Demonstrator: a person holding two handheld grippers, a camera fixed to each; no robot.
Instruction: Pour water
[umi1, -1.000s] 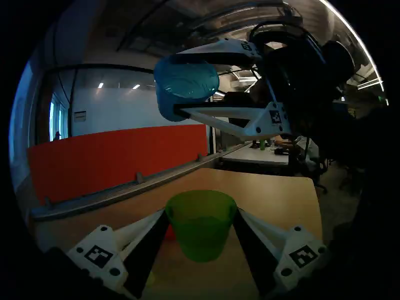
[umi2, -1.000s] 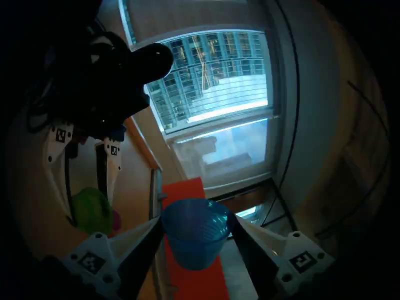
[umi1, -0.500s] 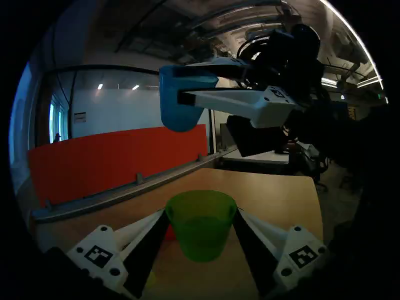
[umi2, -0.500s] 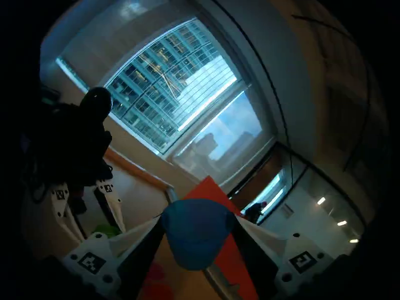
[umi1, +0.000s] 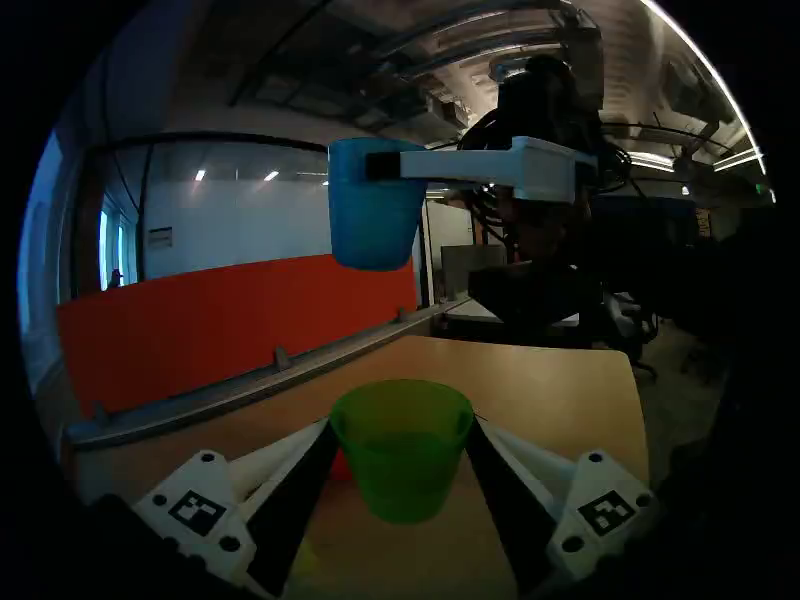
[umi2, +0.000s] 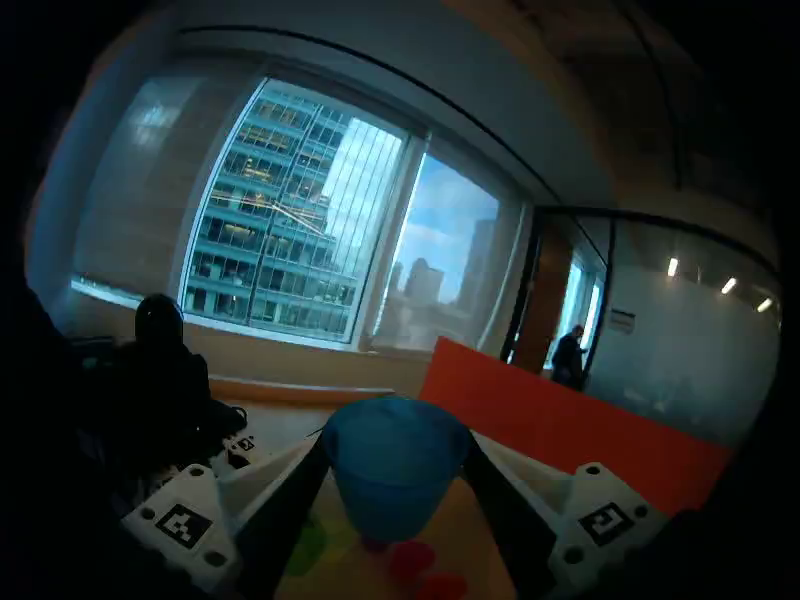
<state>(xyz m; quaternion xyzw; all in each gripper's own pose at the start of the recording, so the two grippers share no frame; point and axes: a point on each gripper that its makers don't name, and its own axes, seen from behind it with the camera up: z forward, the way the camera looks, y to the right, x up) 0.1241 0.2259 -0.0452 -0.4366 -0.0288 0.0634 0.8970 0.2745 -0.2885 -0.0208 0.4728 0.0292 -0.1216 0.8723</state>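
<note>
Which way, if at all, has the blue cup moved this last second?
Yes. The blue cup has swung from tipped back to upright, its base now overlapping the orange panel's top edge.

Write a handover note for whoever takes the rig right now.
Left tongs: shut on the green cup, upright, low over the table.
Right tongs: shut on the blue cup, upright again after tipping a second ago, held higher than the green one.
Done: probably the pour; I see no stream now.
Left: set both cups down.
</note>
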